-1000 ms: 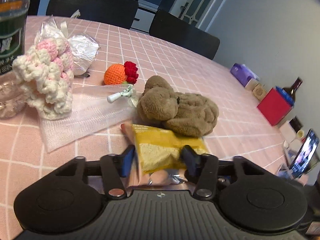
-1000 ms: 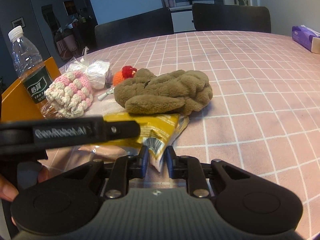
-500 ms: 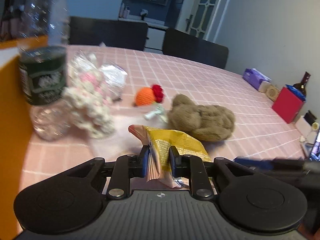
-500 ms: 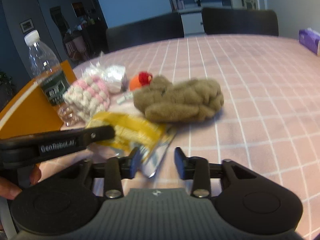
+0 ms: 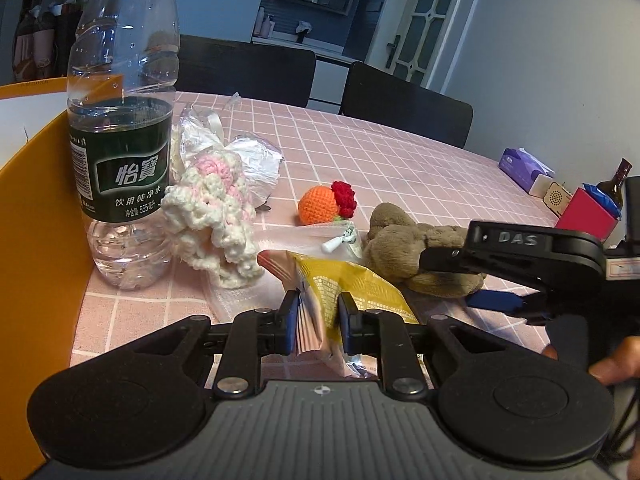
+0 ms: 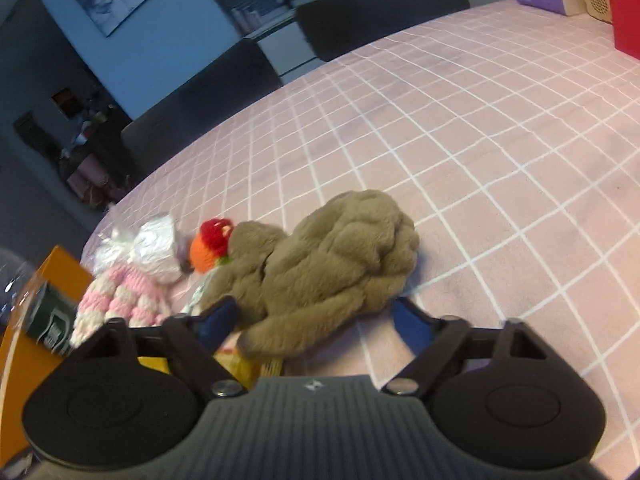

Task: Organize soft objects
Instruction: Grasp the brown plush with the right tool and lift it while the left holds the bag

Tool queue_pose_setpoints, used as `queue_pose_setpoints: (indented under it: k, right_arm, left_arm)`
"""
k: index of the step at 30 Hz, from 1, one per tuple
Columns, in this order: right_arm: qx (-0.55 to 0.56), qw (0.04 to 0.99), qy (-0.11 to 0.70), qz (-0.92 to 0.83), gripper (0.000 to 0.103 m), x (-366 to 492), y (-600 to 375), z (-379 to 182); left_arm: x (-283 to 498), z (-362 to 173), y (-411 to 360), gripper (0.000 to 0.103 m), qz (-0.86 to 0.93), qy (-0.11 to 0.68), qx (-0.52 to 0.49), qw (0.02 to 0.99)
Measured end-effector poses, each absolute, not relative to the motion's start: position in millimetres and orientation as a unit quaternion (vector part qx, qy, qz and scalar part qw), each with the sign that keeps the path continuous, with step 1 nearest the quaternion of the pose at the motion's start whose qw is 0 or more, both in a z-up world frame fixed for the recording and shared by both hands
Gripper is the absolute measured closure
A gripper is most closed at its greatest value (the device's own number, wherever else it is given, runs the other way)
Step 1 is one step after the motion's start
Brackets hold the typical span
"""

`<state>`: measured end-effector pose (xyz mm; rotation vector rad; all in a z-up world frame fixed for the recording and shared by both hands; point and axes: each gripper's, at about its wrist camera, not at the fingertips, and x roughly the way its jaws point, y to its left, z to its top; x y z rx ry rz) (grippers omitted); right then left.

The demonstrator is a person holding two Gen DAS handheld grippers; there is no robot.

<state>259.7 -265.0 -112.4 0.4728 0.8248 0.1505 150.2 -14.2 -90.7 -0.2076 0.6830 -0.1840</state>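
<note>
While I watch both wrist views, this is my read:
Left gripper [image 5: 319,312]: my fingers are clamped on the folded end of the yellow snack packet [image 5: 344,286], which is just above the desk [image 5: 400,168].
Right gripper [image 6: 316,322]: its fingers have just been opening and stand apart around the near end of the brown plush toy [image 6: 332,256], without pressing it.
Brown plush toy: lying on the desk, beside the crocheted orange [image 5: 320,204].
Left side: a water bottle [image 5: 120,152] stands against an orange box [image 5: 36,220], with the pink-and-white crochet piece [image 5: 212,216] next to it.

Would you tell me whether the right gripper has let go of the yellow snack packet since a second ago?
Yes. The right gripper has just been opening, released the yellow snack packet and shifted toward the brown plush toy; the left gripper holds the packet.
</note>
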Motion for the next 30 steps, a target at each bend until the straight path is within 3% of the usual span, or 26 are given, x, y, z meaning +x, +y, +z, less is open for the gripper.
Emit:
queue_pose_setpoints:
  k: [1,7,30]
  right_arm:
    - [0.233,0.883,0.4,0.076,0.054,261.0,-265.7,-114.8]
    - [0.208,0.887,0.401,0.1,0.077,254.5,-260.9,-119.9]
    - [0.093,0.937,0.305,0.145,0.081,147.7,-277.0,-43.2]
  left_arm:
    - [150.5,-90.9,-14.0,0.08,-0.09,0.334,-0.101,0.933]
    - [150.1,-91.0,-15.0,0.08,-0.093,0.333,-0.098,0.933]
    - [76.1,-37.3,9.5,0.084,-0.102,0.243,-0.116,0.958]
